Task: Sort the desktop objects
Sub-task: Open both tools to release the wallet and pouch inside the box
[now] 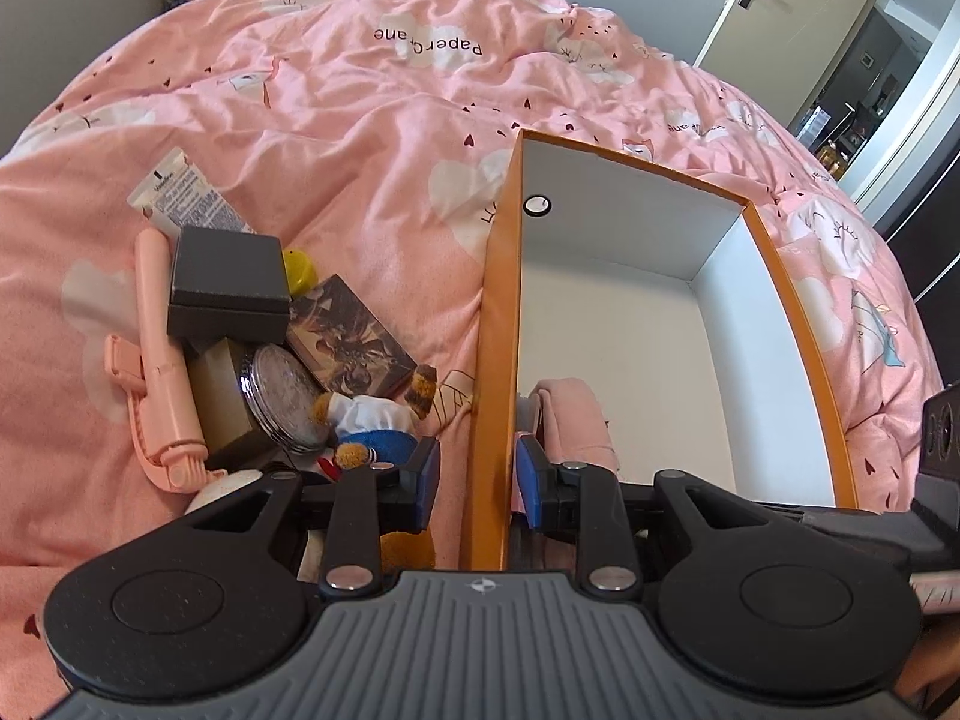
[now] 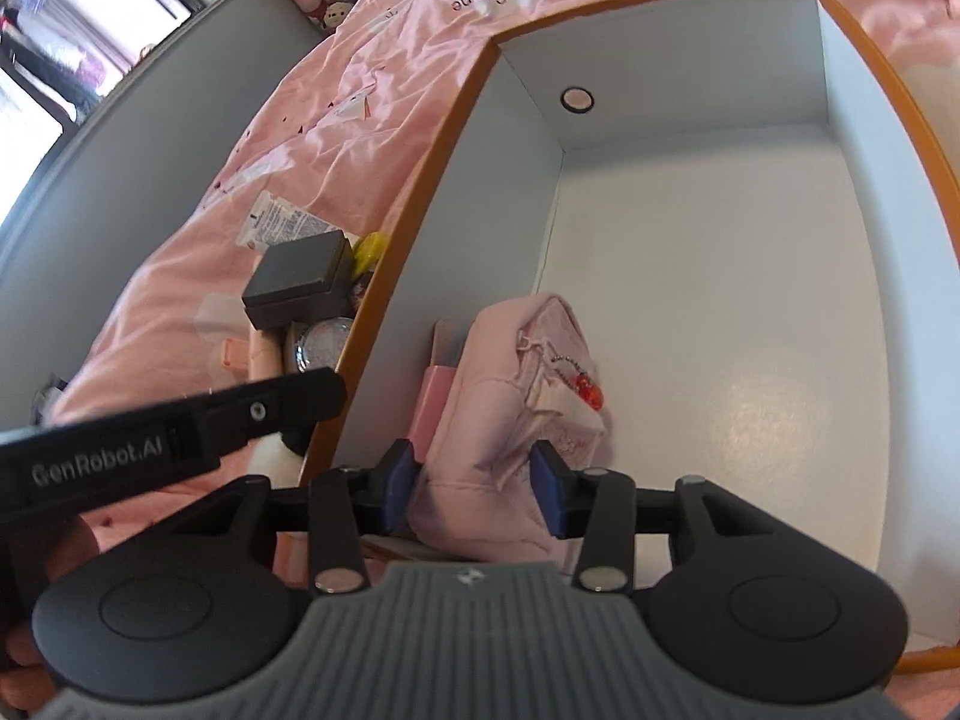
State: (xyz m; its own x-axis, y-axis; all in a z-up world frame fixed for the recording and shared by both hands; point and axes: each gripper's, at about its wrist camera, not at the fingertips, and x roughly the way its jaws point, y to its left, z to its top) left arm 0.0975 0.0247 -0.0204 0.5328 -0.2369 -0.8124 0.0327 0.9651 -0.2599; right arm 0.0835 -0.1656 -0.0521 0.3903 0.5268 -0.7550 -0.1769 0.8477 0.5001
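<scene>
Blue-padded right tongs (image 2: 473, 489) straddle the soft pink fabric pouch (image 2: 516, 414), which rests on the floor of the orange-rimmed white cardboard box (image 2: 420, 192). The left pad touches the fabric; the right pad looks just clear. Spread fully before withdrawing, so nothing snags. The left tongs (image 1: 475, 480) stand partly open astride the box wall, holding nothing. Next candidates lie on the pink bed quilt (image 1: 360, 120): dark grey square box (image 1: 231, 288), pink plastic handle (image 1: 162, 360).
</scene>
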